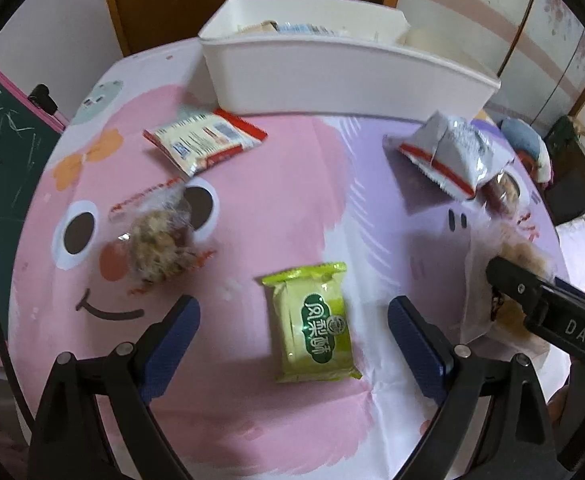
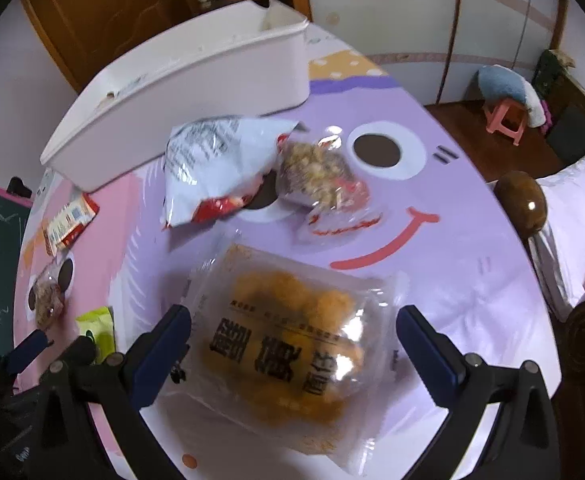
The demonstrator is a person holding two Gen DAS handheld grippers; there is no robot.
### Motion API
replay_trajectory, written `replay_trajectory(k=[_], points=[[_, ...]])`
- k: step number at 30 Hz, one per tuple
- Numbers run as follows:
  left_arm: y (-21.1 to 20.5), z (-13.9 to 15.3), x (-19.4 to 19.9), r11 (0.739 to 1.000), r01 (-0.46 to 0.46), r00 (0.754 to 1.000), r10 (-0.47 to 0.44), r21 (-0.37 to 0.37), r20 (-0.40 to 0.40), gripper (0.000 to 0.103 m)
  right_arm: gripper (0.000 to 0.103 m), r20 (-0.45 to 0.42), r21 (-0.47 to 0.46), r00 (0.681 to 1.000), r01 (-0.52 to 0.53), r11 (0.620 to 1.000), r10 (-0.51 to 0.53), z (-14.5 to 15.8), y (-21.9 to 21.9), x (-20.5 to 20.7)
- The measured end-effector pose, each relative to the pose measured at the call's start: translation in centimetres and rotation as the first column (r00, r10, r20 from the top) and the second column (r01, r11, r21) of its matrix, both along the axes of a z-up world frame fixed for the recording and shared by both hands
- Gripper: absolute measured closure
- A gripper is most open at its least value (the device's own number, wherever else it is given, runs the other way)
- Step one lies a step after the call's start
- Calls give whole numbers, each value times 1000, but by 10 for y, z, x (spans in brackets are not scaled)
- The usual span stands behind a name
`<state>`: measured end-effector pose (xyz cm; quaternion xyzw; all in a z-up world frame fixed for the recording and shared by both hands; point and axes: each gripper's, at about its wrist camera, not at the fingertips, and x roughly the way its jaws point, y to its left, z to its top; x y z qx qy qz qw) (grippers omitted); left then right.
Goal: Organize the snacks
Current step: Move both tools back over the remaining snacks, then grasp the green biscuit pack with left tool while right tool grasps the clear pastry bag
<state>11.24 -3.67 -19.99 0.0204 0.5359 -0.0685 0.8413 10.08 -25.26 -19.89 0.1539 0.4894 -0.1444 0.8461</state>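
Note:
My left gripper (image 1: 294,320) is open, its blue fingers on either side of a green pineapple-cake packet (image 1: 312,324) lying on the cartoon tablecloth. My right gripper (image 2: 292,336) is open around a clear pack of golden puffs (image 2: 284,344) lying on the table; the pack also shows in the left wrist view (image 1: 504,276). A white bin (image 1: 332,68) with several snacks inside stands at the back. Loose on the table are a red-edged cracker packet (image 1: 204,140), a clear granola ball pack (image 1: 160,240), a silver bag (image 2: 212,164) and a second granola pack (image 2: 320,176).
The round table's edge (image 2: 524,264) drops off to the right beside a wooden bedpost (image 2: 520,204) and bed. A green chalkboard (image 1: 0,152) stands at the left. A pink stool (image 2: 504,118) is on the floor far right.

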Motion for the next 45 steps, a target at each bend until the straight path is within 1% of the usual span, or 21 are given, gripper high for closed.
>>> replay_trajectory(k=[3,6,8,9,11,15,19,21,23,25,27,29,32,36,41,45], points=[[-4,-7,2,1000,14,1000,-13,10,-14,9,0,-4,-15,1000,-8,1000,8,-3,3,3],[-5,-12,3,1000,13,999,-13,8,-35,17,0,-11,-30,1000,-19,999,18,-6,6,5],[-4,-16,6,1000,8,999,-8,1,-50,25,0,-24,-14,999,-24,1000,23,-9,6,6],[-3,-18,7,1000,4,998,-4,-2,-60,26,0,-32,1,999,-24,1000,24,-10,5,8],[-4,-18,7,1000,3,998,-3,2,-55,28,0,-35,33,999,-21,999,22,-13,3,8],[-5,-18,7,1000,5,998,-4,10,-56,30,0,-44,26,998,-32,999,33,-13,4,10],[-6,-17,5,999,11,999,-9,31,-50,46,0,-56,15,997,-54,998,55,-14,6,12],[-8,-16,4,999,21,999,-19,33,-50,51,0,-75,10,995,-63,998,64,-15,9,13],[-9,-16,2,999,27,998,-25,35,-49,58,0,-91,-1,993,-71,997,71,-16,12,14],[-9,-15,0,999,32,999,-30,32,-46,65,0,-109,-21,989,-103,995,100,-17,19,14],[-8,-14,-1,999,32,998,-30,26,-46,66,1,-119,-46,984,-138,989,132,-18,26,12],[-7,-13,-2,999,30,998,-29,17,-48,67,13,-91,-64,982,-170,983,164,-12,33,8],[-5,-12,-4,1000,29,998,-29,-8,-54,67,19,-67,-93,979,-200,975,194,-7,40,4],[-1,-3,-6,999,25,999,-26,-30,-30,67,20,-41,-43,975,-219,975,217,-4,44,-2],[6,18,-7,998,8,1000,-7,-63,9,67,20,30,-56,970,-240,969,242,15,50,-8],[15,41,-3,996,-6,999,10,-89,45,67,20,73,-64,966,-244,968,248,31,47,-1]])
